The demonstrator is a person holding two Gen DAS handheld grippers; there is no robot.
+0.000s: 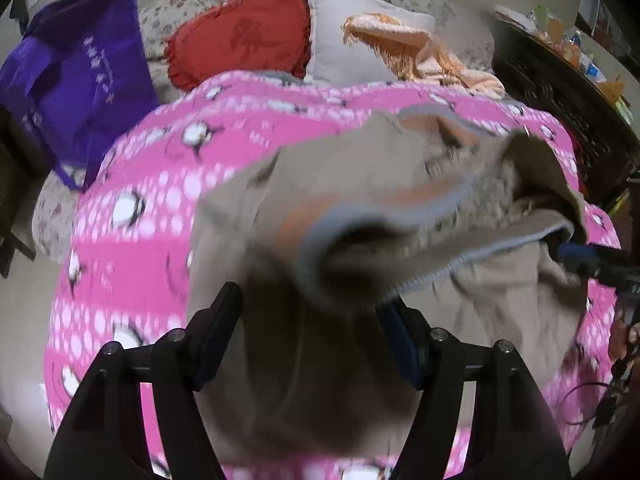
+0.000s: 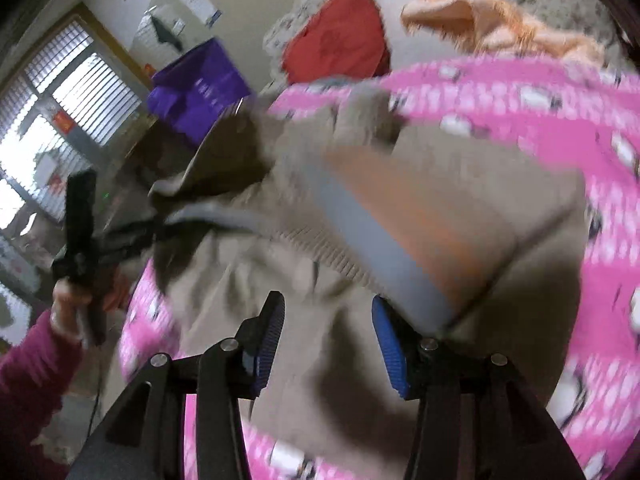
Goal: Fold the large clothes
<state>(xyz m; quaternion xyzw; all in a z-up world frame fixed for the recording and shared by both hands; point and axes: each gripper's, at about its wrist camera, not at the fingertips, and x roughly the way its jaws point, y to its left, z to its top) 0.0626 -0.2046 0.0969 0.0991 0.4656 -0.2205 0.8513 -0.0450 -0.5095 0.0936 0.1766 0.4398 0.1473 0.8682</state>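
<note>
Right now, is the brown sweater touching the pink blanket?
Touching. The left wrist view shows the sweater with its lower part lying spread on the pink blanket, with no gap between them.

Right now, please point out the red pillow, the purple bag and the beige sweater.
red pillow (image 1: 244,36): left wrist view, middle of its front.
purple bag (image 1: 80,72): left wrist view, its printed side.
beige sweater (image 2: 460,176): right wrist view, flat body part.

A rumpled beige knitted garment with grey-and-orange ribbed hem (image 2: 360,216) is spread on the pink dotted bedcover (image 2: 560,128); the right tongs (image 2: 328,336) are parted above it; the left tongs (image 2: 160,224) are seen at its far edge.
</note>
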